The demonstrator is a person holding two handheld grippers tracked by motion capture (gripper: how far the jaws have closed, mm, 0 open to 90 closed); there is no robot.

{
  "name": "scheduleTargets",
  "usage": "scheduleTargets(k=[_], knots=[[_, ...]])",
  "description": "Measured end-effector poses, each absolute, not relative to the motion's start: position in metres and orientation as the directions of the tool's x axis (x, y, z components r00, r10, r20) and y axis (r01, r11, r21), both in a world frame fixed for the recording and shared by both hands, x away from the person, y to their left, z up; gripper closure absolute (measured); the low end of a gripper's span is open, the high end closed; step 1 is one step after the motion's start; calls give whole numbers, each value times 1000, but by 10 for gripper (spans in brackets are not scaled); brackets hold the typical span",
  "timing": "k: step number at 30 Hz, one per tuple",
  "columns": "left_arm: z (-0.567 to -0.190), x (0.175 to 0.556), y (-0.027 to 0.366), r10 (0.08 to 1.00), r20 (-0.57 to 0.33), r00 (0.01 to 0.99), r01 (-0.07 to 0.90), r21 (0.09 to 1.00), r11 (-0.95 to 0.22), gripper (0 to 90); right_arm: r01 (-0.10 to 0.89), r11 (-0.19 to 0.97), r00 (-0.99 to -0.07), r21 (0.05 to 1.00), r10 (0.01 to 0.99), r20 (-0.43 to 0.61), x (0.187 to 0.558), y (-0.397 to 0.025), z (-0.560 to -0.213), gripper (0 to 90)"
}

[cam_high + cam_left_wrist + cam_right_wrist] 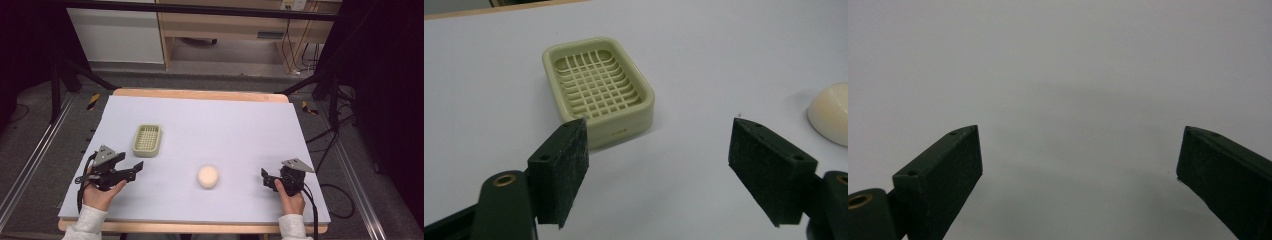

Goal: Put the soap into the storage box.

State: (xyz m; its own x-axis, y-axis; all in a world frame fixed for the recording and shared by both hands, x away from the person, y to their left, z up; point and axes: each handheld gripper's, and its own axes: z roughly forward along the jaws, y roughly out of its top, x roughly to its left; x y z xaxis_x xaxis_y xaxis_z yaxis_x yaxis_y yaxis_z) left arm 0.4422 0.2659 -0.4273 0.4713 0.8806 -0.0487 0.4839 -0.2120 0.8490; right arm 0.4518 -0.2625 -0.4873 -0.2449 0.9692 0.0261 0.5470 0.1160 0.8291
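Observation:
A pale green slotted soap dish [147, 139] sits left of centre on the light grey table mat [225, 125]. A round cream bar of soap [208, 176] lies alone on the mat near the front middle. My left gripper [134, 170] rests at the front left, pointing right, open and holding nothing. In the left gripper view the soap dish [599, 90] lies just beyond the left jaw, the soap [831, 112] is at the right edge, and my left gripper [659, 150] is wide open. My right gripper [267, 179] sits at the front right, right of the soap; my right gripper [1078, 160] stands open over bare mat.
The mat covers a wooden tabletop whose edge [200, 94] shows at the back. Metal frame rails [30, 165] run along both sides. Cables [330, 135] trail on the floor at the right. Wooden furniture [225, 30] stands behind the table.

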Motion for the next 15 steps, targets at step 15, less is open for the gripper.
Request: scheduleTargets(k=[15], knots=[[-425, 443, 256, 869, -42, 493, 484, 843, -234, 234, 549, 114, -245, 828, 969, 29, 452, -263, -487, 48]])
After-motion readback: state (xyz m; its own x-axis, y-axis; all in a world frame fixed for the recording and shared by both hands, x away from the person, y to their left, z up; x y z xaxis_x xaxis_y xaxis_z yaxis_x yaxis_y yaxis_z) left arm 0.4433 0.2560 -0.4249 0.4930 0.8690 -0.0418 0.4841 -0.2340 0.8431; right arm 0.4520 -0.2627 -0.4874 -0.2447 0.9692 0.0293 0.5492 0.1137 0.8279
